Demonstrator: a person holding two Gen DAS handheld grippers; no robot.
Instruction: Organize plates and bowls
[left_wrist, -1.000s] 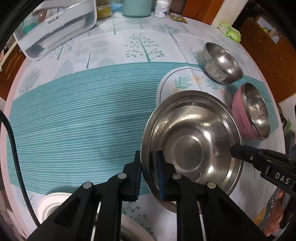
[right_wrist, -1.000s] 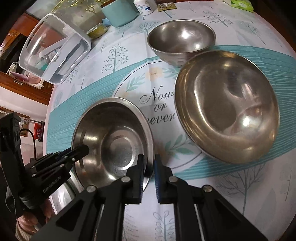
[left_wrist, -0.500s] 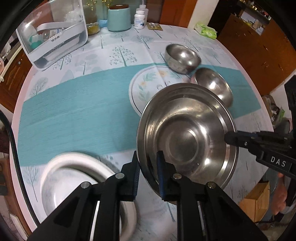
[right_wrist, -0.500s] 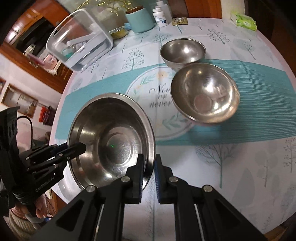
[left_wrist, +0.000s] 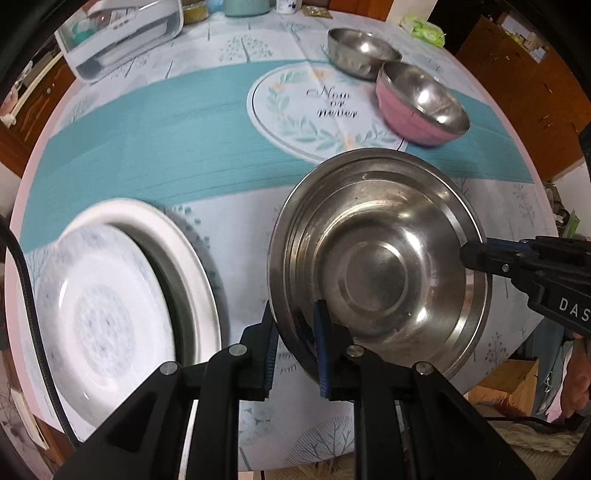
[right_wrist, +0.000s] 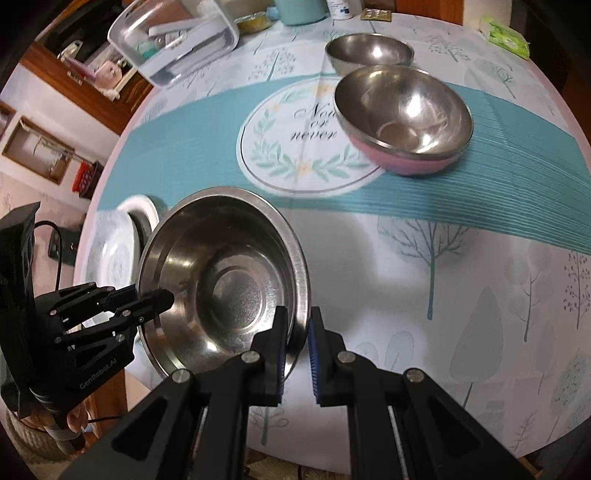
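A wide steel plate is held above the table by both grippers. My left gripper is shut on its near rim. My right gripper is shut on the opposite rim, and shows in the left wrist view at the right. The plate also shows in the right wrist view. A white plate lies on the table to the left, close beside the steel plate. A pink bowl with a steel inside and a small steel bowl stand at the far right.
A round table with a teal and white cloth has a printed circle in its middle. A clear plastic box, a teal jar and a pill bottle stand at the far edge. A green packet lies far right.
Both grippers have carried the steel plate back toward the near edge of the table and lower. The white plate now lies close on its left.
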